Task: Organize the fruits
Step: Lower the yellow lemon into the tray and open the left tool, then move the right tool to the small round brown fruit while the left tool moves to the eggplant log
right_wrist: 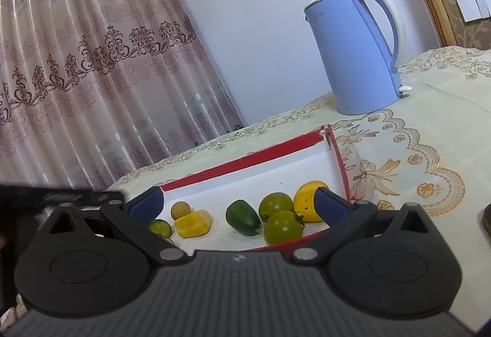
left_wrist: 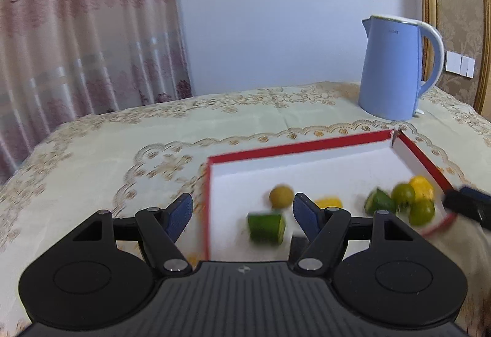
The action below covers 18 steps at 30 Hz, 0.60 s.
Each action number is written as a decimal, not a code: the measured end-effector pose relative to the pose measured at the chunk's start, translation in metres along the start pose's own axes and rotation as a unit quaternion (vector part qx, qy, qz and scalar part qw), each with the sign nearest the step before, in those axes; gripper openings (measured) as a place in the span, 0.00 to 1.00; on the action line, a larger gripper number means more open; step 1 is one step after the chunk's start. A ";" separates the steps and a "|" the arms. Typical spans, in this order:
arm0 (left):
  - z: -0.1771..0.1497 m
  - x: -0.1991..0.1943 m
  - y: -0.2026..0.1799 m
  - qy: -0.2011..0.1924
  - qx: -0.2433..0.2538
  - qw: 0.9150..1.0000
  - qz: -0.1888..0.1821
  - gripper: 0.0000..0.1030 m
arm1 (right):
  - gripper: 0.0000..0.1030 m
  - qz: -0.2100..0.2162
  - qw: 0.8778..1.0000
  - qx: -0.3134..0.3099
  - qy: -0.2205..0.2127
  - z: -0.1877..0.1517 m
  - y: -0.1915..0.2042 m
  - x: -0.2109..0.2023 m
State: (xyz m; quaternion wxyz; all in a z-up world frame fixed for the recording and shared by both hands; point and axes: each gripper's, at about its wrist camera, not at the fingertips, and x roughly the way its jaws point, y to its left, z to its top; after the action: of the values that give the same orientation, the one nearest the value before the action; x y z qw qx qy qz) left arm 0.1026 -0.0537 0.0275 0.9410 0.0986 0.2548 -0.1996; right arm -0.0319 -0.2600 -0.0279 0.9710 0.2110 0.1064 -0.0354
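Observation:
A shallow white box with a red rim [left_wrist: 294,147] [right_wrist: 245,160] lies on the table and holds several fruits. In the left wrist view a cut green piece [left_wrist: 266,228] lies between the fingers of my open left gripper [left_wrist: 242,211], with a small round tan fruit [left_wrist: 280,196] behind it. In the right wrist view I see a tan fruit [right_wrist: 180,210], a yellow piece [right_wrist: 193,223], a dark green fruit [right_wrist: 243,217], two green tomatoes [right_wrist: 282,227] and a yellow fruit [right_wrist: 307,199]. My right gripper [right_wrist: 239,206] is open and empty over the box's near edge.
A light blue electric kettle [left_wrist: 396,70] [right_wrist: 356,51] stands behind the box on the cream patterned tablecloth [left_wrist: 122,137]. A pink curtain [right_wrist: 76,61] hangs at the left, beyond the table edge. The right gripper's tip [left_wrist: 469,205] shows at the box's right side.

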 end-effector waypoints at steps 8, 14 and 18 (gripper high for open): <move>-0.059 -0.037 -0.016 0.015 0.017 1.000 -0.005 0.70 | 1.00 -0.020 0.998 -0.064 0.016 -0.005 0.025 -0.017; -0.073 -0.033 -0.036 0.006 0.032 0.999 0.001 0.70 | 1.00 -0.032 0.982 -0.181 0.045 -0.021 0.057 -0.035; -0.071 -0.034 -0.033 0.003 0.033 0.999 -0.004 0.70 | 1.00 -0.034 0.979 -0.194 0.054 -0.010 0.058 -0.025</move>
State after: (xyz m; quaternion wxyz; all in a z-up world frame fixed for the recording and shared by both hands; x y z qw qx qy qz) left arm 0.0301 -0.0523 -0.0181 0.9357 0.1288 0.2513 -0.2114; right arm -0.0519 -0.2026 -0.0083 0.9846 0.0165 0.1706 -0.0356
